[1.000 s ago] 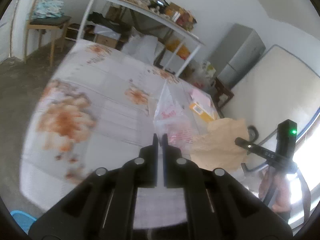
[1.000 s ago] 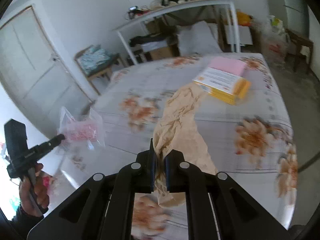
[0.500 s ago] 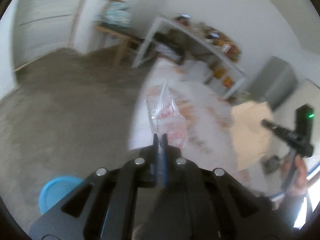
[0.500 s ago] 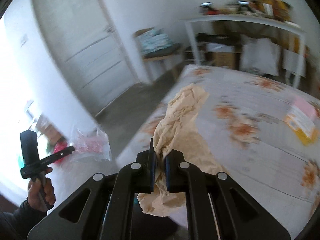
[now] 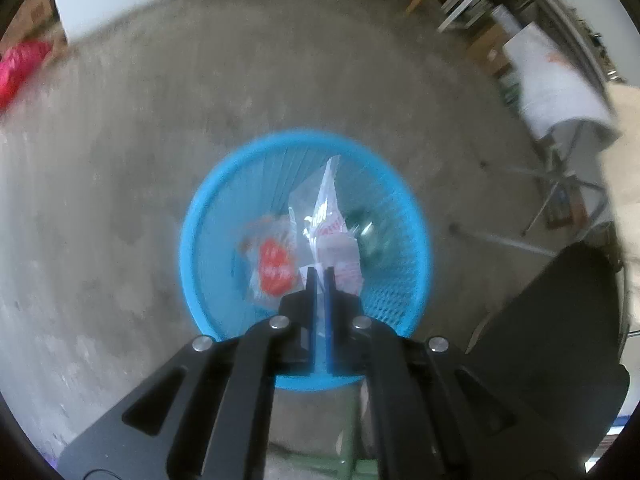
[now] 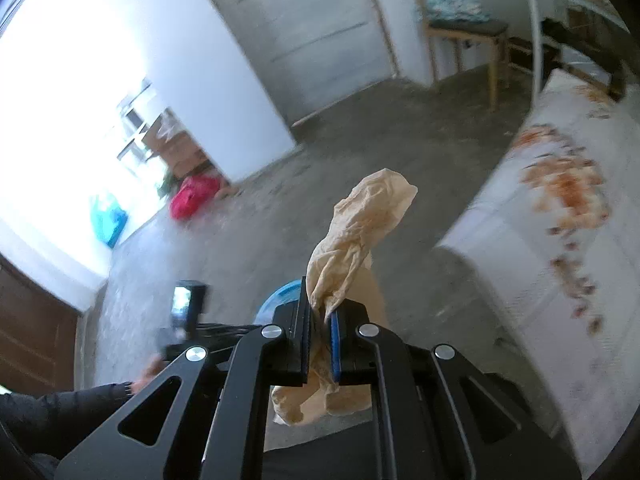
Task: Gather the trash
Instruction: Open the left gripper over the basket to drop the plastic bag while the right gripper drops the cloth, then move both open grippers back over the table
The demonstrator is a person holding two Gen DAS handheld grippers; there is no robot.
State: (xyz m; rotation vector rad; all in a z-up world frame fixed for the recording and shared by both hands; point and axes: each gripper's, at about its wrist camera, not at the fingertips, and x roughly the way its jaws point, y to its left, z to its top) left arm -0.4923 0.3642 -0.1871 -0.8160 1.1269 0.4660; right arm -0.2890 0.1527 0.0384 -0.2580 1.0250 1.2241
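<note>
No text can be read in either view. The clear plastic bag (image 5: 334, 236) over the blue basket (image 5: 408, 280) carries red print, but blur leaves its letters illegible. A second wrapper (image 5: 274, 266) lying in the basket, left of the bag, shows a red patch with pale marks that cannot be made out. The crumpled tan paper (image 6: 356, 240) in the right wrist view bears no visible lettering.

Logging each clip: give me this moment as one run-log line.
left gripper: shut on clear plastic bag, over blue basket | right gripper: shut on crumpled beige paper | basket: already holds wrappers
</note>
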